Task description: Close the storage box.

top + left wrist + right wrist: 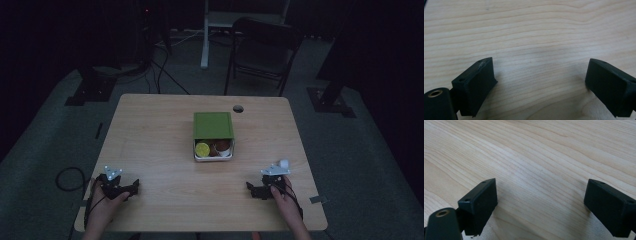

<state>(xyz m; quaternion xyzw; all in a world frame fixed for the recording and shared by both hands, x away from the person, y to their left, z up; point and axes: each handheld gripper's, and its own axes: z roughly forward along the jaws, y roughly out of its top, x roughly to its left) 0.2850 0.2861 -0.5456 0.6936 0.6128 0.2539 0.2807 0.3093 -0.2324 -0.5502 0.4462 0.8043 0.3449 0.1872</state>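
A small white box (196,157) stands at the middle of the wooden table (160,145), its green lid (213,125) slid back so the near part is uncovered. Inside I see a yellow-green round thing (202,148), a brown item (220,145) and something white. My left gripper (136,188) rests near the front left edge of the table, held by a hand, jaws pointing right. My right gripper (248,187) rests near the front right edge, jaws pointing left. In each gripper view the jaws stand wide apart over bare wood, left gripper (539,80), right gripper (540,202).
A cable hole (238,108) sits in the table's far edge right of centre. Behind the table stand a dark folding chair (262,52) and a white stand leg (204,35). Cables lie on the grey floor at left (67,177).
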